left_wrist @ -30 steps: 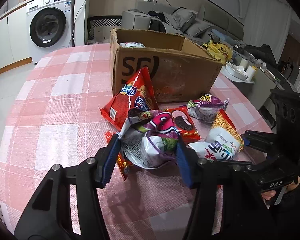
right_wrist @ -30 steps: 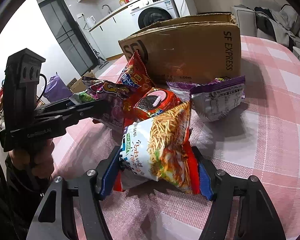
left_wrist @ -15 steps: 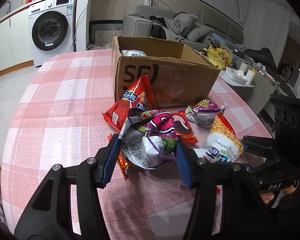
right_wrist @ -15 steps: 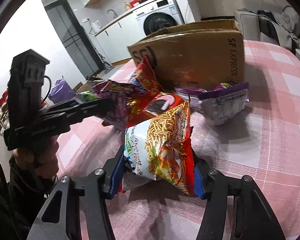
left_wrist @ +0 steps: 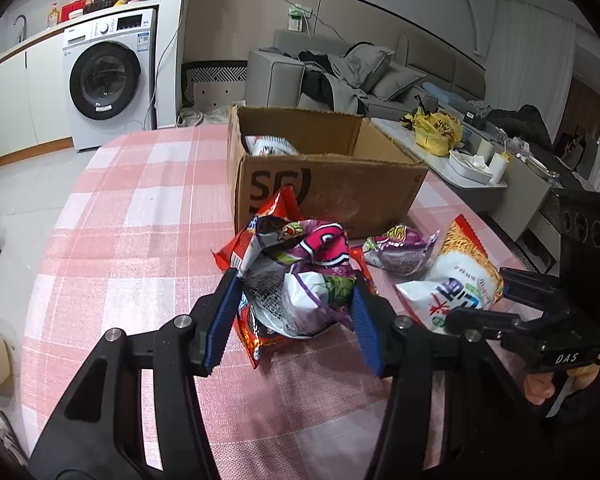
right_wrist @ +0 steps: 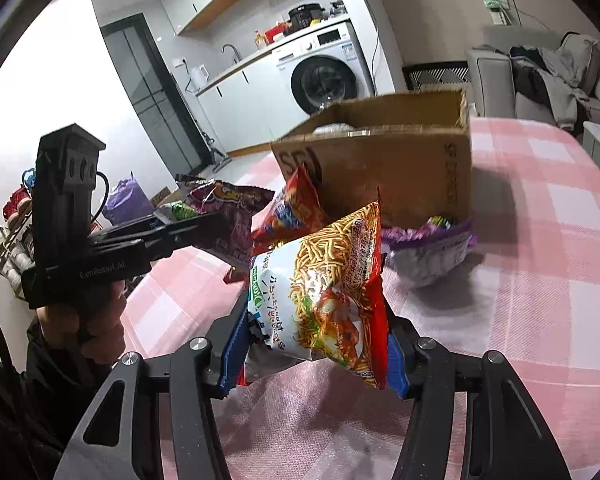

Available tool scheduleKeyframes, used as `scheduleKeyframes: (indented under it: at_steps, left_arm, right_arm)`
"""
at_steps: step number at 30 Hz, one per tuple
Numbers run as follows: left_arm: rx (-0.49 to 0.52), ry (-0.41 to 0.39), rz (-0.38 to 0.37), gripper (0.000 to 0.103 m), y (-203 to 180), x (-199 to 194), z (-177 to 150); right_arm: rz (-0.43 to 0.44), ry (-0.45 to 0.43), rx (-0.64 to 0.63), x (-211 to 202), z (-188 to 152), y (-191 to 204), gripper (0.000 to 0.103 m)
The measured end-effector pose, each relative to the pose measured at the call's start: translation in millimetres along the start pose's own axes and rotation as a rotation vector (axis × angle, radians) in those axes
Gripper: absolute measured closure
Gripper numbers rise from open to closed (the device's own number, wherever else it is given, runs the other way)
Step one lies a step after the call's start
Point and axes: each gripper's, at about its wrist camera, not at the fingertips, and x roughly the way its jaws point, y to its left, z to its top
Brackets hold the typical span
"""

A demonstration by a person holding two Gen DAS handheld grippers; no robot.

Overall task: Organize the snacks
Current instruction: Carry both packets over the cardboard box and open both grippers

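My left gripper [left_wrist: 296, 320] is shut on a crumpled purple snack bag [left_wrist: 304, 276] and holds it above the pink checked table [left_wrist: 120, 240]. My right gripper [right_wrist: 316, 344] is shut on a white and red noodle snack bag [right_wrist: 324, 292], lifted off the table; that bag also shows in the left wrist view [left_wrist: 456, 280]. An open cardboard box [left_wrist: 324, 172] stands behind, with a white packet [left_wrist: 268, 146] inside. A red chip bag [right_wrist: 296, 208] leans on the box front. A small purple bag [left_wrist: 398, 250] lies on the table by the box.
A red packet [left_wrist: 256, 340] lies under the left gripper. Beyond the table are a washing machine [left_wrist: 108, 80], a grey sofa [left_wrist: 340, 76] and a low side table [left_wrist: 480, 168] with a yellow bag.
Both grippers have risen with their bags, so the box interior now shows. The noodle bag has come off the table.
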Motion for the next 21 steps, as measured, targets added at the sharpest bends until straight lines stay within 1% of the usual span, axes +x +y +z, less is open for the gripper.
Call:
scheduleKeyframes:
  at_steps: [10, 14, 21]
  left_arm:
    - [0.018, -0.066, 0.014, 0.052, -11.2, -27.2, 16.0]
    - [0.016, -0.091, 0.021, 0.052, -14.6, -36.0, 26.4]
    - [0.006, -0.127, 0.023, 0.052, -19.6, -42.2, 47.5]
  right_arm:
    - [-0.055, -0.078, -0.012, -33.8, 15.2, -1.3, 0.046]
    - [-0.083, -0.110, -0.004, -43.6, 29.4, -3.6, 0.046]
    - [-0.134, -0.151, -0.007, -45.2, 59.1, -2.7, 0.046]
